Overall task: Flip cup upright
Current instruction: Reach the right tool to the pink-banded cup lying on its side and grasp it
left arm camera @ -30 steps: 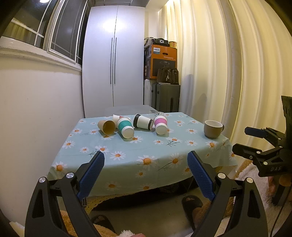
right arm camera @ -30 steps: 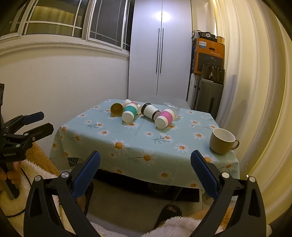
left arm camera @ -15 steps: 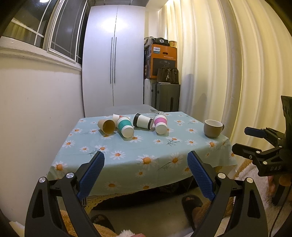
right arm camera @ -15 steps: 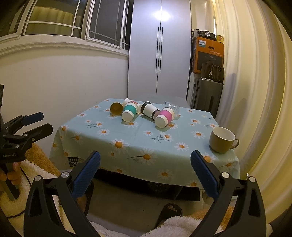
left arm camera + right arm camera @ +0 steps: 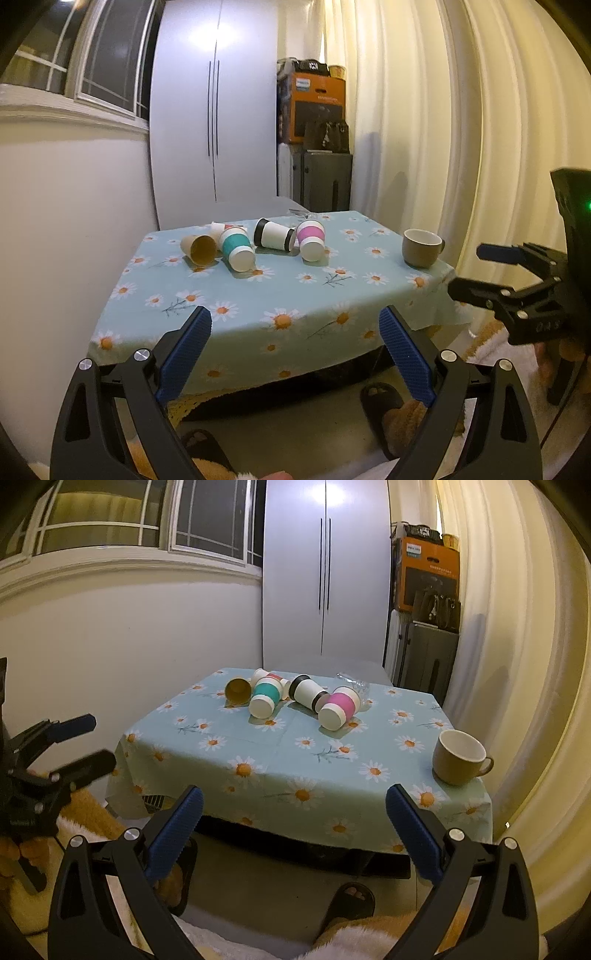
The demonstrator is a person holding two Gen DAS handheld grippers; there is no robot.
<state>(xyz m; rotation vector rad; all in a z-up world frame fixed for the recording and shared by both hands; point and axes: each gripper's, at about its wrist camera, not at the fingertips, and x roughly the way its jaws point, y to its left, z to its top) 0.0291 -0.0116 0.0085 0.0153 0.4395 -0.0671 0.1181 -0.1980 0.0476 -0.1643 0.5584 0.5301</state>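
- A table (image 5: pixel 280 306) under a light-blue daisy cloth fills the middle of both wrist views.
- The left gripper (image 5: pixel 295 350) sits at the bottom of its own frame, jaws spread wide, nothing between them, short of the table's near edge.
- The right gripper (image 5: pixel 293 821) sits likewise at the bottom of its frame, wide open and holding nothing.
- A brown mug (image 5: pixel 460 762) stands upright at the table's right edge.
- Paper cups lie on their sides in a cluster at the far centre: pink-sleeved cup (image 5: pixel 339 709), teal-sleeved cup (image 5: pixel 264 698), black-banded white cup (image 5: pixel 306 692), plain brown cup (image 5: pixel 238 691).
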